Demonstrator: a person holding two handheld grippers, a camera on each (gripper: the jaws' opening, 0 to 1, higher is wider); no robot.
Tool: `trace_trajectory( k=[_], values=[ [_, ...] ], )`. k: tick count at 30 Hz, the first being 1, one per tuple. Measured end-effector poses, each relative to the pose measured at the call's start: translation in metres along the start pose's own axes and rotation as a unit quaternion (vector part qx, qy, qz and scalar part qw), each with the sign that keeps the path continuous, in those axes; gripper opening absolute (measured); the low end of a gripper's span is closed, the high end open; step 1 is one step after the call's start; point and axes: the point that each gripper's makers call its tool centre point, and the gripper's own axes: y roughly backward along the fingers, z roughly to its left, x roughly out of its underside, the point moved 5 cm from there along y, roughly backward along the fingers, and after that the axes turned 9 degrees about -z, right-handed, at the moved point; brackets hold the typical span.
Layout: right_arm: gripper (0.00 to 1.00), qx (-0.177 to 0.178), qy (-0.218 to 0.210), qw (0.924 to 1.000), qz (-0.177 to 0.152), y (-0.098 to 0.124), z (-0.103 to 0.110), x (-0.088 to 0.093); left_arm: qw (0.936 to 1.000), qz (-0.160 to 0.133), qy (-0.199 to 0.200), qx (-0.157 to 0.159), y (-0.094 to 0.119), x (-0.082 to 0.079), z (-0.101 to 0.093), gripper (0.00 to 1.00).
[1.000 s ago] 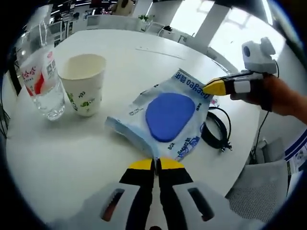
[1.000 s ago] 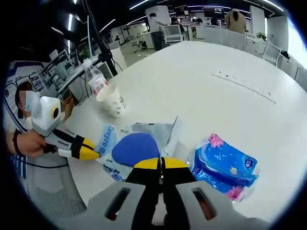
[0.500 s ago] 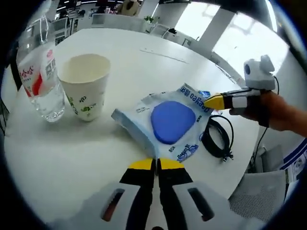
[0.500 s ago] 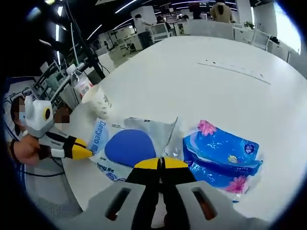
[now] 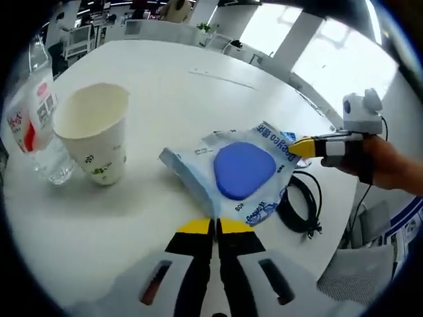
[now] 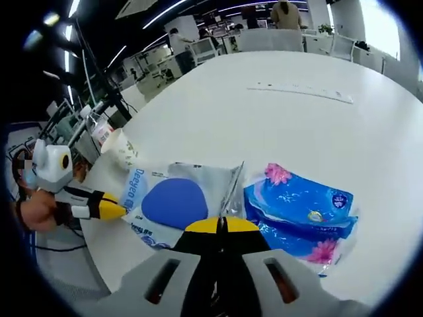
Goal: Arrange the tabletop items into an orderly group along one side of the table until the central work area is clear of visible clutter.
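So on my left gripper (image 5: 213,228) the yellow tips are pressed together right at the near corner of the wipes pack (image 5: 239,173), the pale one with the big blue oval on it. Looks like they're pinching its edge, but I can't tell for sure whether plastic is actually caught between them. Same story in the right gripper view: my right gripper (image 6: 220,226) has its tips closed at the near edge of that same pack (image 6: 173,201), and in the left gripper view that tool (image 5: 305,146) pokes in from the right, its yellow tip touching the pack's far corner, hand (image 5: 390,165) behind it.

The pack lies flat on the white table (image 5: 165,86), near the edge closest to me. Just beside it in the right gripper view is a blue tissue pack (image 6: 301,214) with pink flowers, the two touching or nearly so. In the left gripper view a paper cup (image 5: 94,140) stands upright off to the left, with a water bottle (image 5: 32,125) right next to it, and a coiled black cable (image 5: 301,201) lies beside the pack.
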Motion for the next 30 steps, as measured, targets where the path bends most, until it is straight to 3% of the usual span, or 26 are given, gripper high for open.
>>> trace_trajectory(
  k=[9, 17, 21, 30],
  values=[
    [0.00, 0.001, -0.011, 0.9999, -0.003, 0.004, -0.002, 0.002, 1.0000, -0.008, -0.004, 0.000, -0.006, -0.015, 0.004, 0.00],
    [0.00, -0.009, -0.017, 0.9998, -0.001, -0.004, 0.012, 0.007, 0.9989, -0.028, 0.026, -0.027, -0.004, -0.020, 0.021, 0.00],
    [0.00, -0.013, -0.012, 0.9998, 0.003, -0.008, 0.017, 0.005, 0.9971, -0.070, 0.013, -0.029, -0.001, -0.029, 0.025, 0.00],
    [0.00, -0.027, -0.011, 0.9995, 0.008, -0.020, 0.027, 0.001, 0.9937, -0.086, 0.043, -0.057, 0.004, -0.028, 0.041, 0.00]
  ],
)
